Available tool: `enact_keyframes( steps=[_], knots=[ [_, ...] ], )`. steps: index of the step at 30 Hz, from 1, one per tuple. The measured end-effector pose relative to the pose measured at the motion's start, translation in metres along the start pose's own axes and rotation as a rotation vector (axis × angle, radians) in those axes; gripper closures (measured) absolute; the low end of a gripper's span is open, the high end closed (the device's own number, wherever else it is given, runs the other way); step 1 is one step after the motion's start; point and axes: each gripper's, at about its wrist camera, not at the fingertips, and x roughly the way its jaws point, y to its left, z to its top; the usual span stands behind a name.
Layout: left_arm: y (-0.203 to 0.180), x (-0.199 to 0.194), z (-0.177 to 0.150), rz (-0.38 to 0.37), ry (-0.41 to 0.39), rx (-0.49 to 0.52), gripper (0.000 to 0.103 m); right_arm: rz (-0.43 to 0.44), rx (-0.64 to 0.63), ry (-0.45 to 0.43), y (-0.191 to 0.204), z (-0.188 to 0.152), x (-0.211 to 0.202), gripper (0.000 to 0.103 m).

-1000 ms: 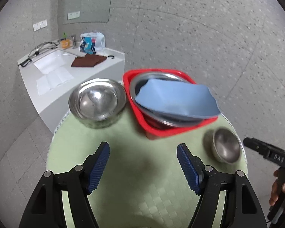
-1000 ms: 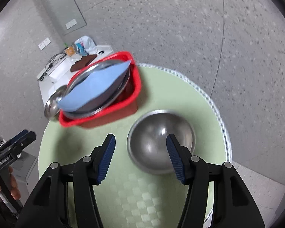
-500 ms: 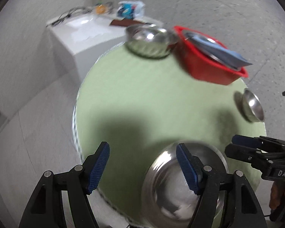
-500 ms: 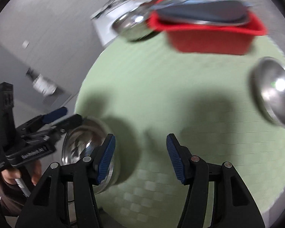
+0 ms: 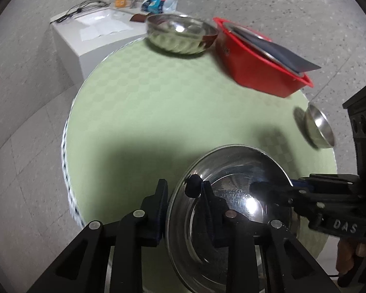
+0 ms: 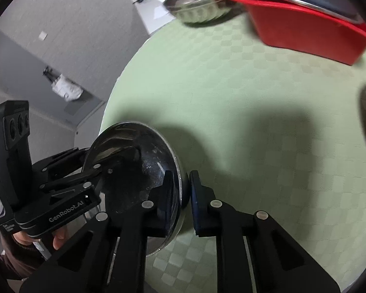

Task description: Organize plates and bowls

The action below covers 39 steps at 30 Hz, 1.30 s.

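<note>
Red basin at the far right of the round green worktop: it holds a steel plate with a dark blue plate lying tilted on top. Large steel bowl stands just left of the basin at the far edge; contents not discernible. Small steel bowl sits alone at the right edge, apparently empty.

Steel bowl at the near edge of the worktop, empty, is gripped from both sides. Left tongs pinch its left rim, one finger inside and one outside. Right tongs pinch the opposite rim likewise.

Half a second ago both tongs stood spread beside this bowl; both have since closed on its rim.

Legible writing: "DAS" on the right tool in the left wrist view; "GenRobot.AI" on the left tool in the right wrist view.
</note>
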Motion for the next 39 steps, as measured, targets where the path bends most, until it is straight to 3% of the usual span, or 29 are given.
enact_keyframes(
  steps=[6, 11, 23, 31, 39],
  knots=[
    [-0.003, 0.018, 0.034, -0.056, -0.024, 0.085, 0.082, -0.035, 0.074, -0.091, -0.012, 0.017, -0.017, 0.094],
    [0.017, 0.026, 0.086, -0.123, -0.051, 0.185, 0.082, -0.091, 0.126, -0.195, 0.000, 0.043, -0.030, 0.094],
    [0.084, 0.054, 0.245, -0.215, -0.134, 0.393, 0.081, -0.211, 0.262, -0.383, 0.039, 0.161, -0.026, 0.094],
    [0.092, 0.114, 0.324, -0.258, -0.119, 0.433, 0.079, -0.299, 0.333, -0.406, 0.024, 0.220, -0.012, 0.093],
    [0.074, 0.164, 0.354, -0.256, -0.082, 0.459, 0.079, -0.363, 0.373, -0.373, 0.004, 0.241, 0.008, 0.093]
  ],
)
